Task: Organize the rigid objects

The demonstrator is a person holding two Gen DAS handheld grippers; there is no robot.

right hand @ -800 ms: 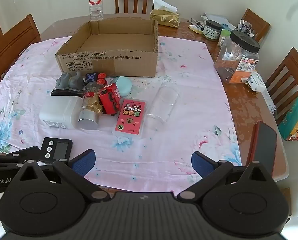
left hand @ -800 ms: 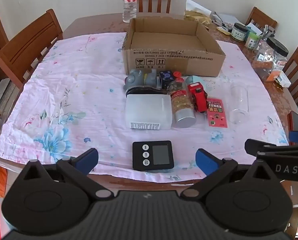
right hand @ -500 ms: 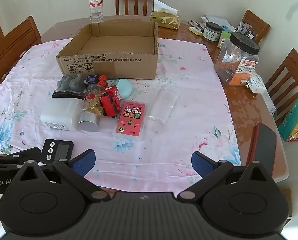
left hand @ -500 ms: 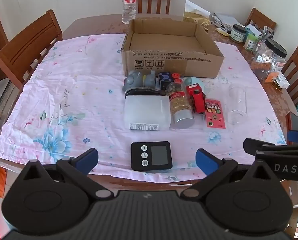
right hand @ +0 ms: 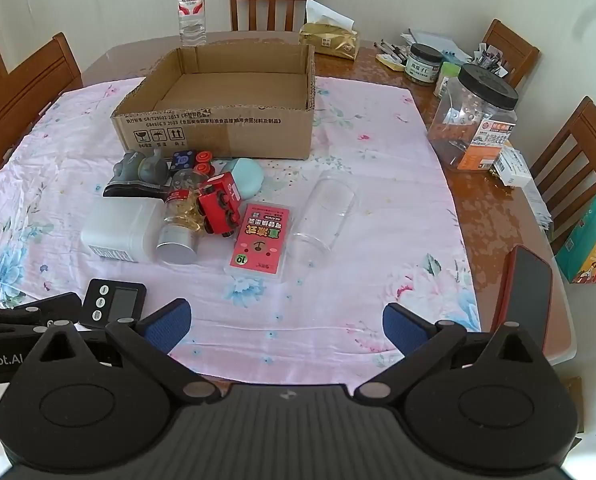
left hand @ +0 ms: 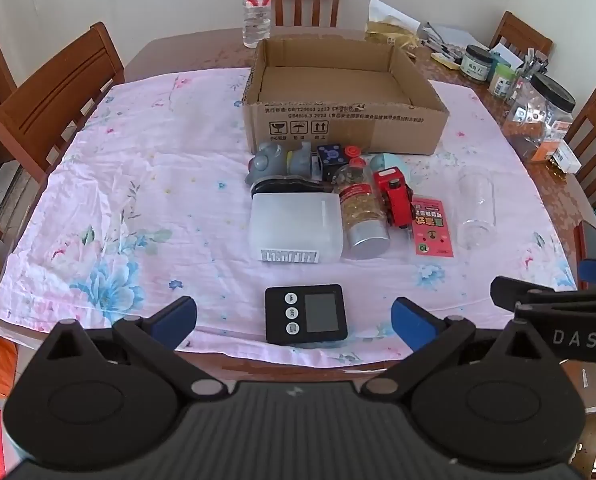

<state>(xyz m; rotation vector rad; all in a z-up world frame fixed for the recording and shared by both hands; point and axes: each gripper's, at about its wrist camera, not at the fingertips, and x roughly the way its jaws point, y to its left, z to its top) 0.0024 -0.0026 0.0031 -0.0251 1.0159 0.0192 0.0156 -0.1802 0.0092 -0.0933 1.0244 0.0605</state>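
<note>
We hold the right gripper (right hand: pixel 285 324) above the near edge of the desk (right hand: pixel 494 208), jaws spread wide with nothing between them. Ahead, the cardboard box (right hand: pixel 217 128) stands open on the pink floral cloth (right hand: pixel 378 184). Just in front of it we see a cluster: grey figurine (right hand: pixel 139 168), white container (right hand: pixel 117 230), jar (right hand: pixel 179 224), red toy truck (right hand: pixel 219 204) and pink card (right hand: pixel 259 238). A clear glass (right hand: pixel 324 216) lies on its side beside the card. The black timer (right hand: pixel 113 304) lies near left.
</note>
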